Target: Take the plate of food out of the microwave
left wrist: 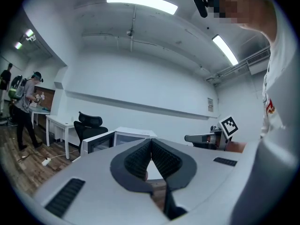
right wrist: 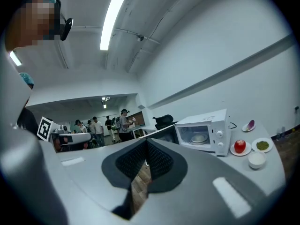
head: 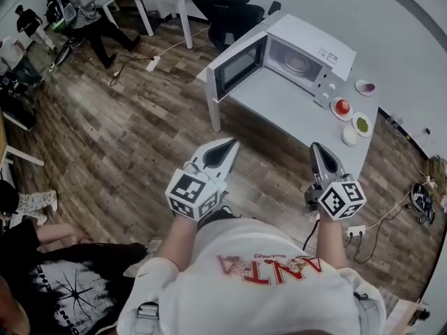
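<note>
White table point(head: 279, 107) holds a boxy white microwave point(head: 307, 44), door point(head: 237, 65) open, pale plate of food point(head: 297, 63) inside. Grey left gripper point(head: 229, 144) and right gripper point(head: 315, 146) hover well back, jaws together, empty; arriving shut could shove the plate.

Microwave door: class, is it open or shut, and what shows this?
Open. The door stands swung out from the microwave, leaving the plate visible inside.

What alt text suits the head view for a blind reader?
An open white microwave sits on a white table, a plate inside. Nearer, a person holds the left claw and right claw, both shut and empty, over a wooden floor.
</note>
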